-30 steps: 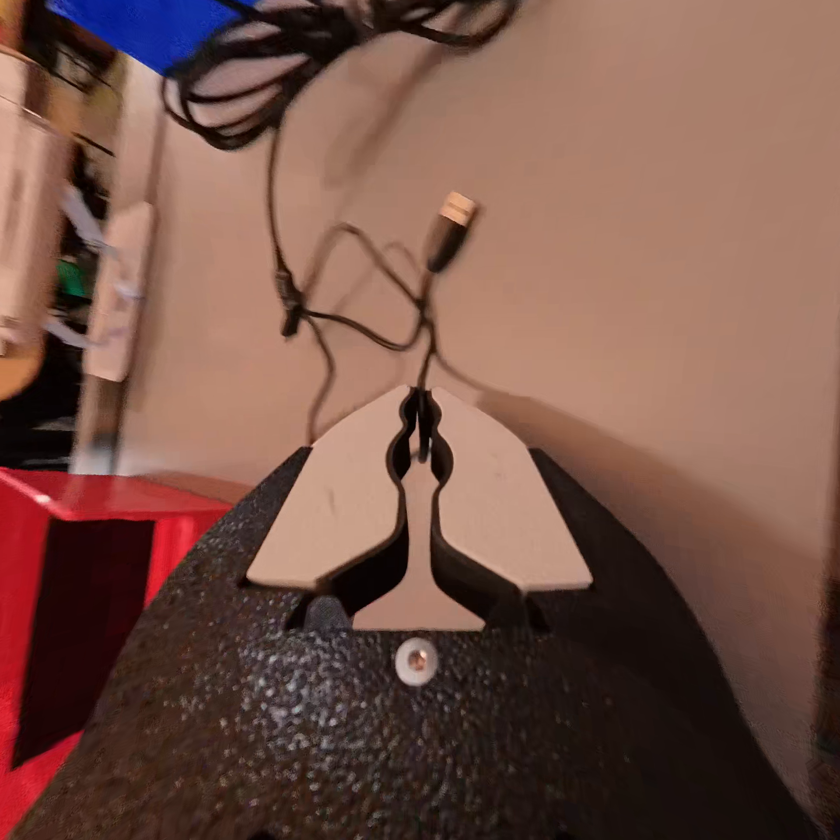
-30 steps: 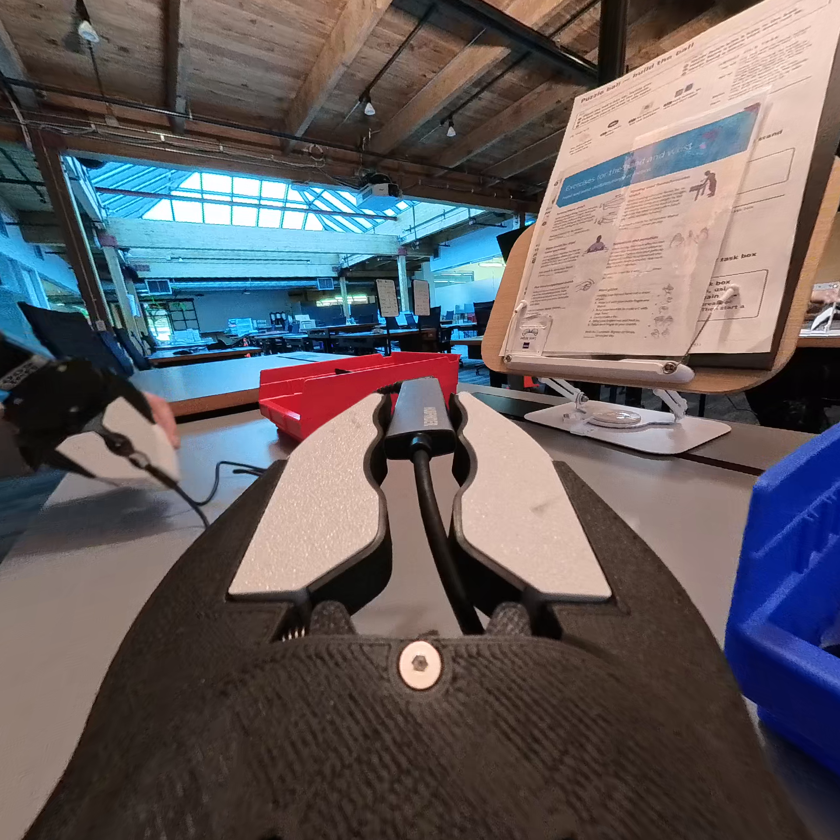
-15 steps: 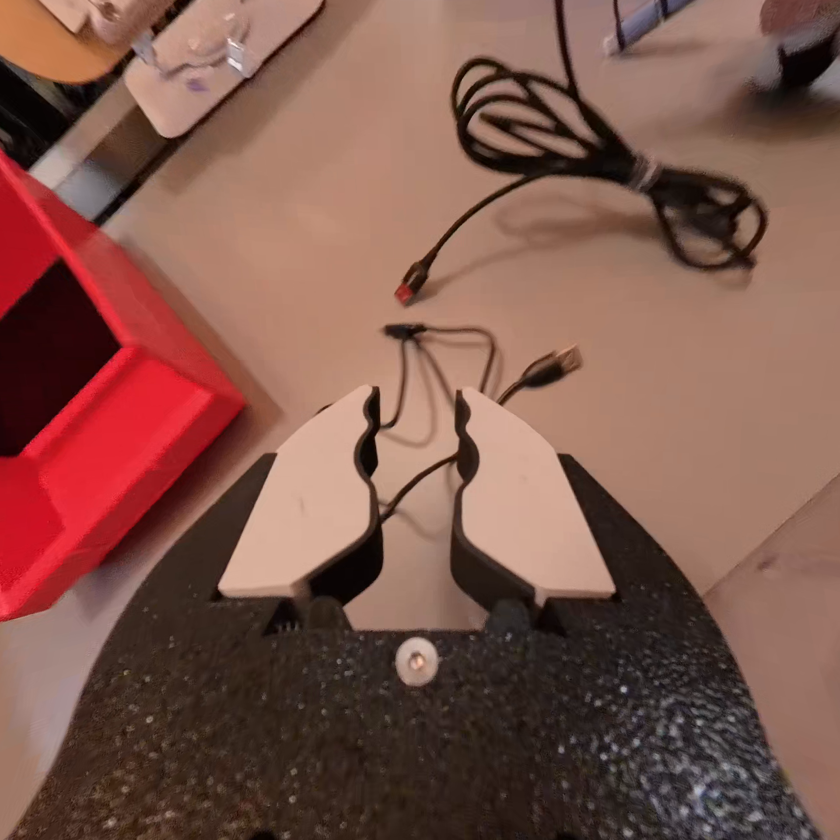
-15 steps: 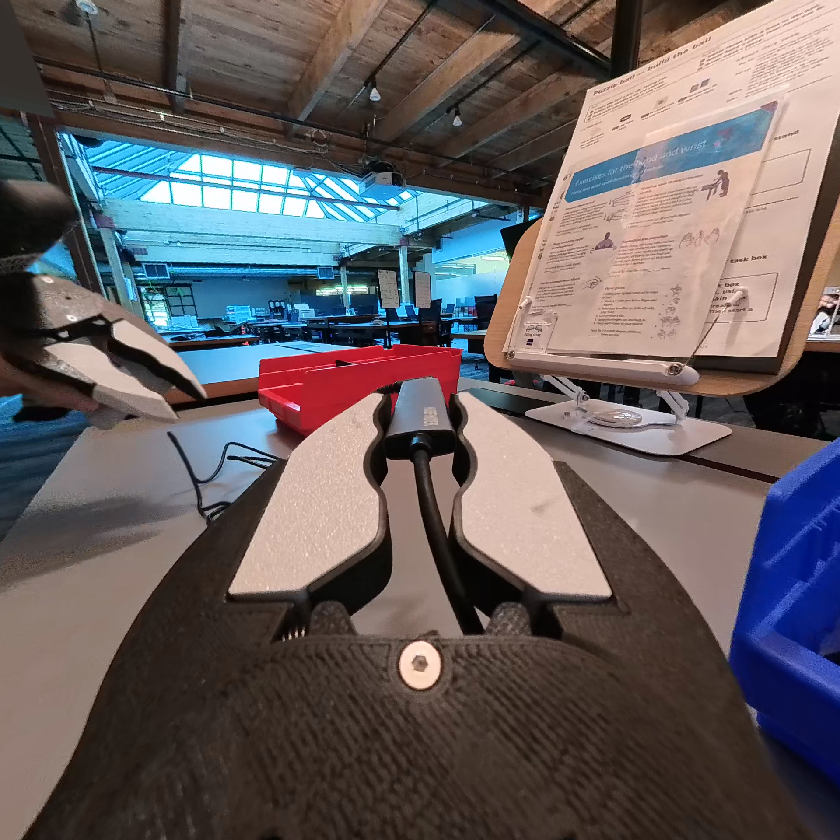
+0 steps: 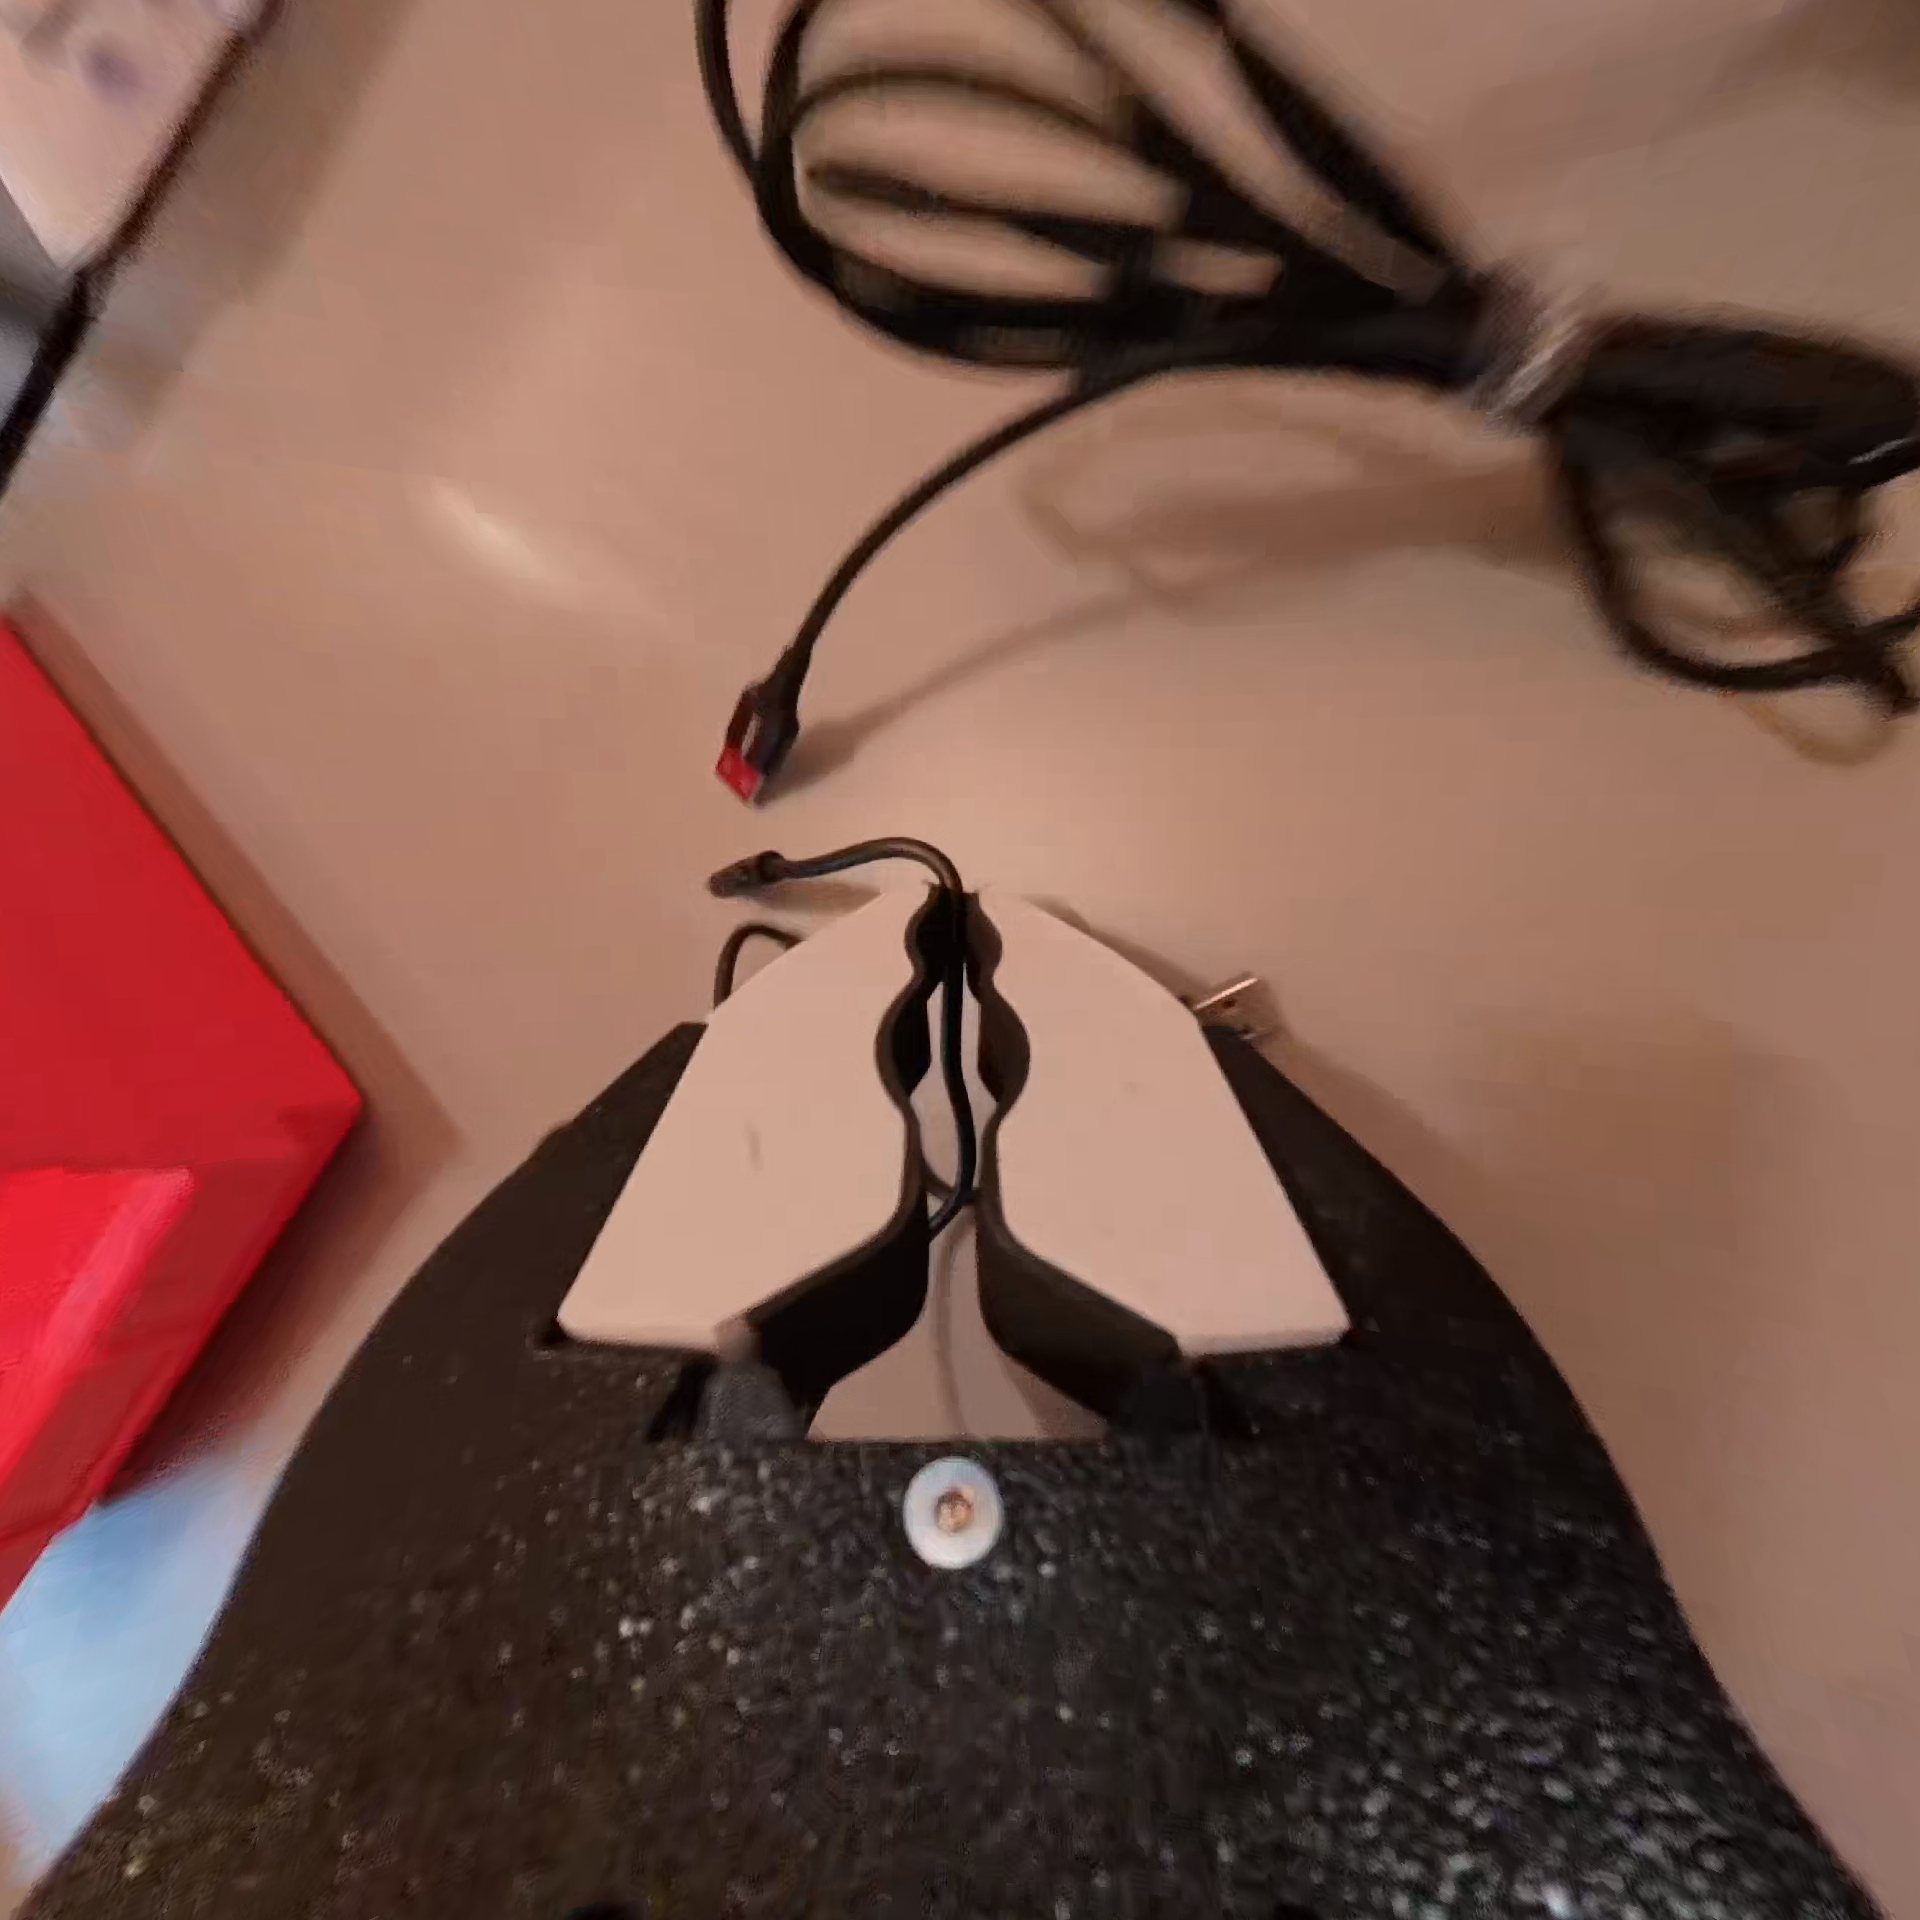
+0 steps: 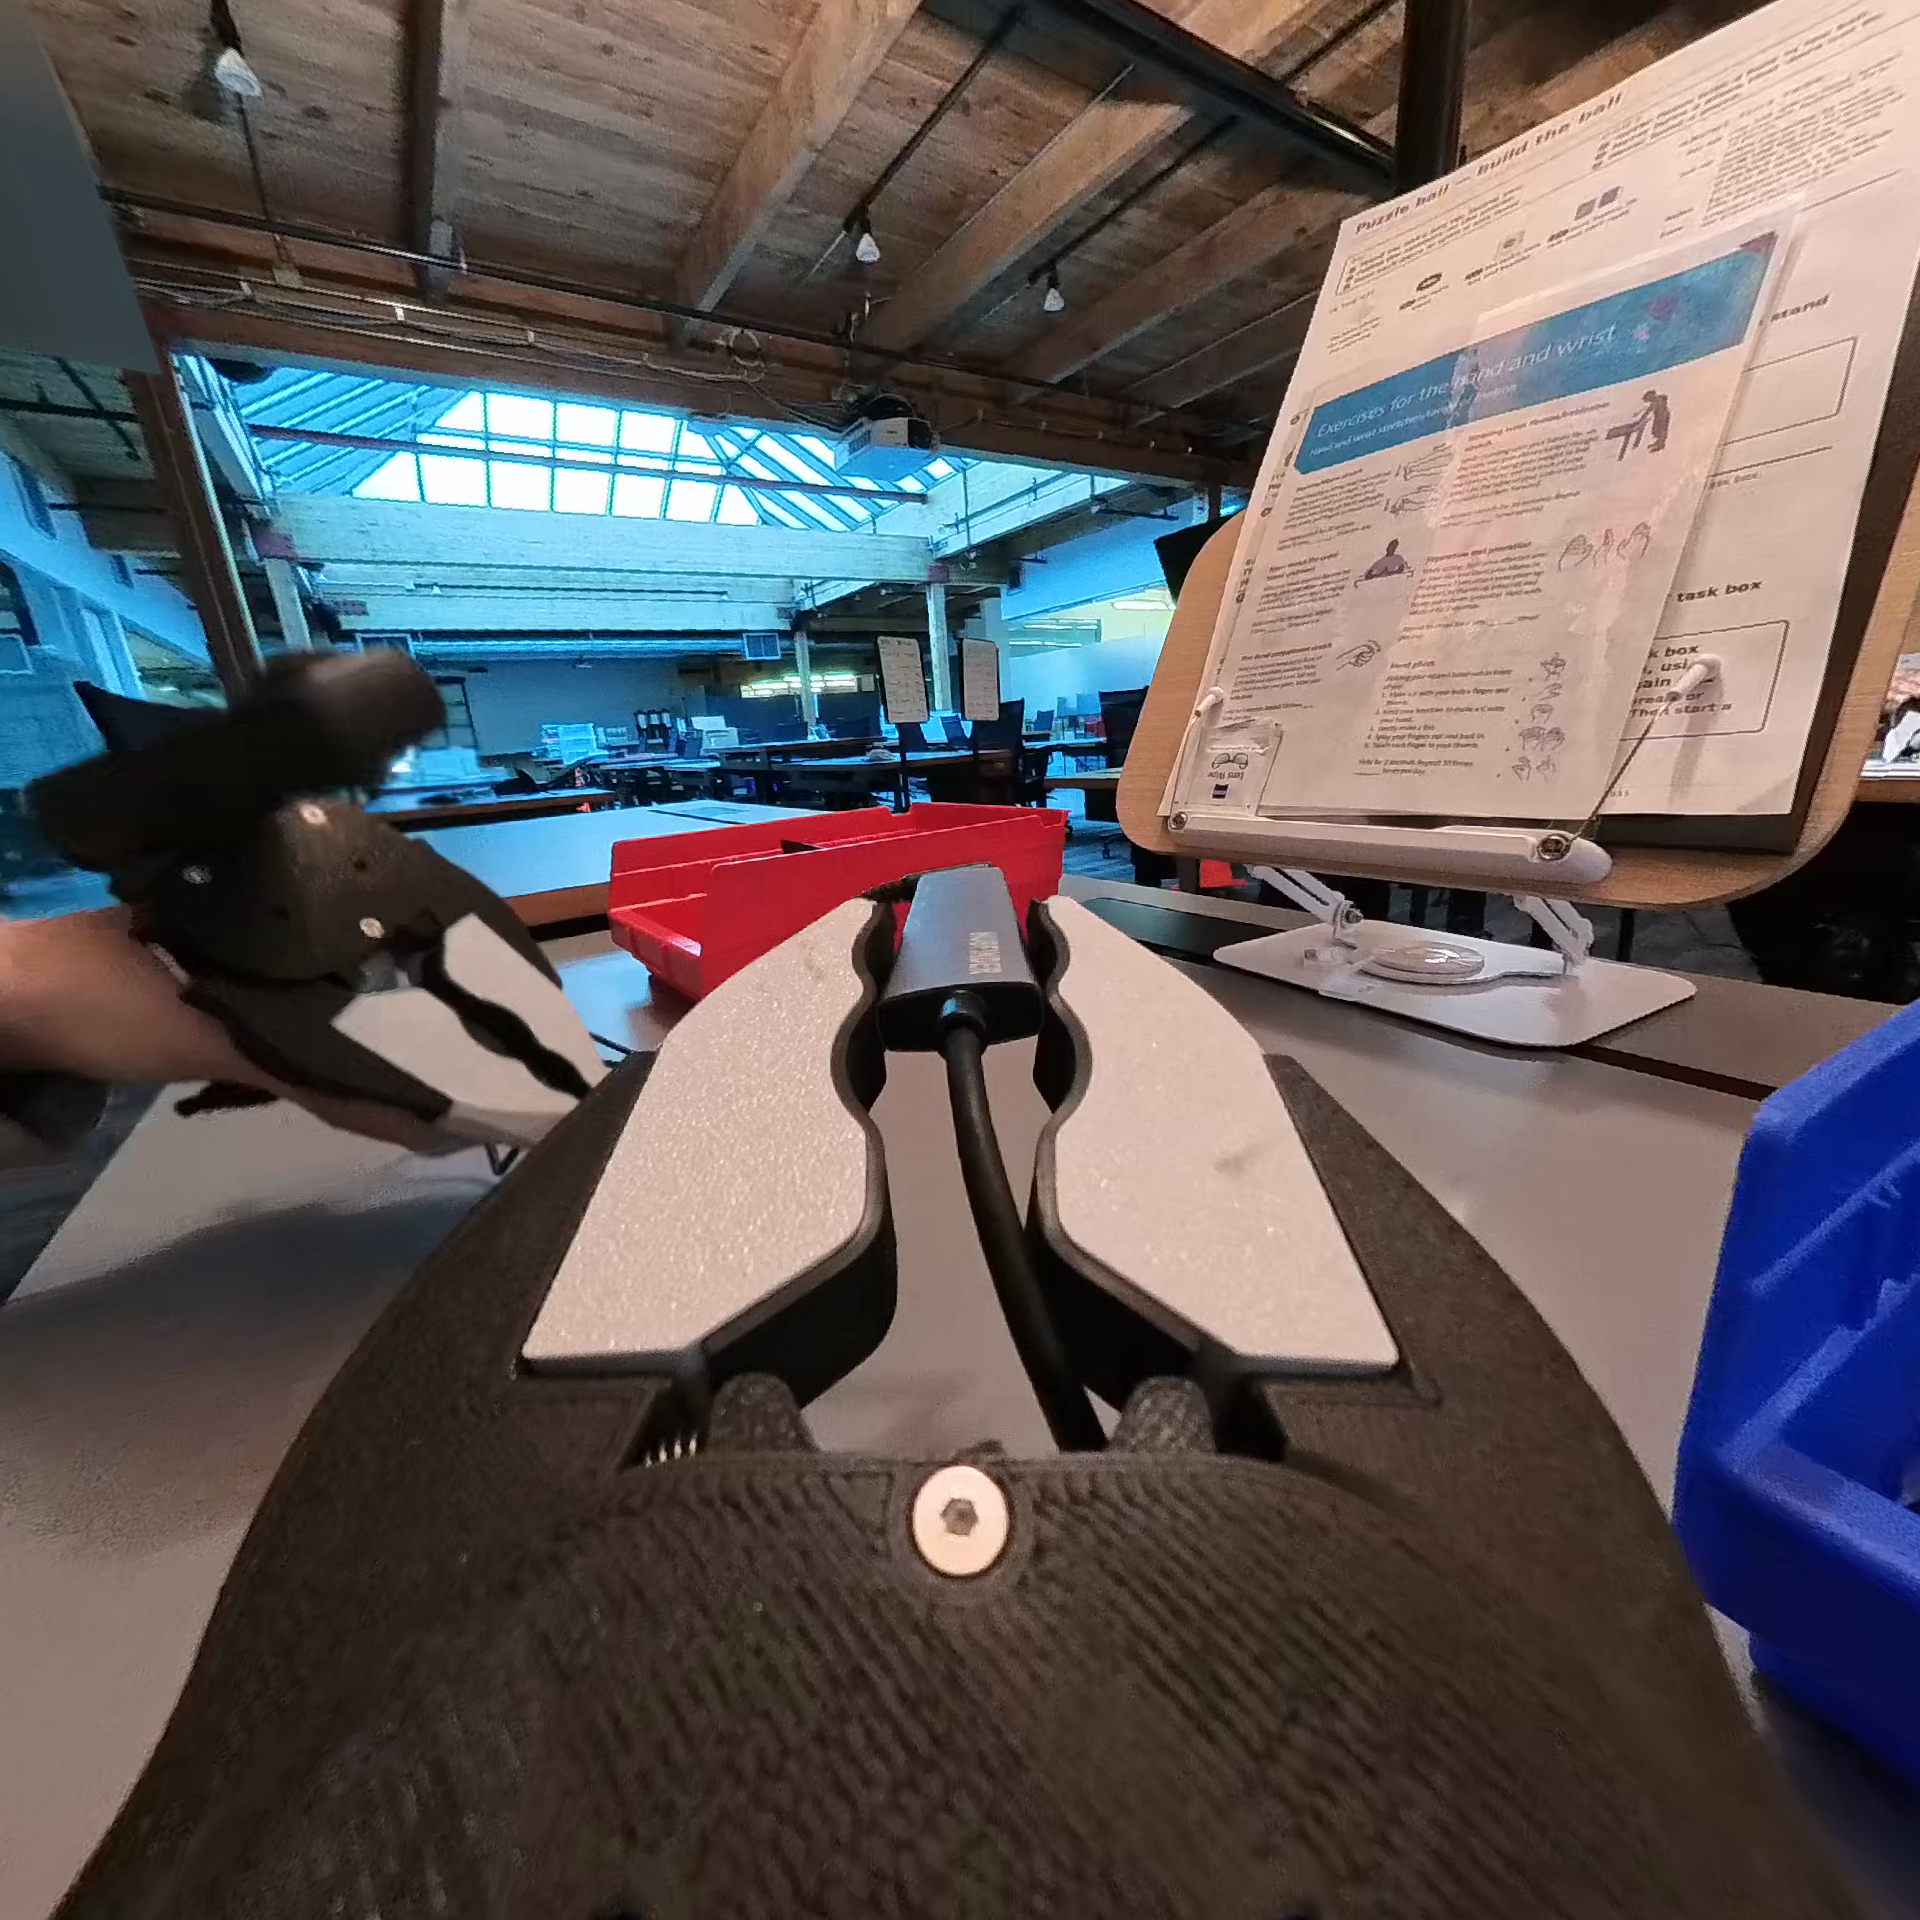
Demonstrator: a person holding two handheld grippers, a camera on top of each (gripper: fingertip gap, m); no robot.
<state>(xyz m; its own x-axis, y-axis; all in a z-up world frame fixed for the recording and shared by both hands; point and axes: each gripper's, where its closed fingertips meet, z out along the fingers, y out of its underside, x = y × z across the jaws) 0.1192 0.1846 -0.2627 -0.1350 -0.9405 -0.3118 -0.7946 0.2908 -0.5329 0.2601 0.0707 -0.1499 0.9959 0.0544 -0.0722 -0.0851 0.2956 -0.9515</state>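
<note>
We are pinching a thin black cable (image 5: pixel 956 1081) between the nearly closed, matte grey fingers of our left gripper (image 5: pixel 951 904); its small plug (image 5: pixel 748 871) is curling just past the tips. Beyond them a red-tipped connector (image 5: pixel 756 743) and a coiled black cord bundle (image 5: pixel 1351 260) are lying on the smooth beige desk (image 5: pixel 1351 935), with a glossy red bin (image 5: pixel 125 1039) off to the fingers' left. Our right gripper (image 6: pixel 961 914) is clamping a boxy black adapter (image 6: pixel 961 951), whose round cable (image 6: pixel 1003 1195) is trailing back between the grainy fingers.

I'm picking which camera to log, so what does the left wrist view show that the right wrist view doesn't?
Only the left wrist view: the left gripper shut on a thin black cable, a red-tipped plug, a bundled black cord.

Only the right wrist view: the right gripper shut on a black adapter, a document stand, a blue bin.

Both: the red bin and the table.
</note>
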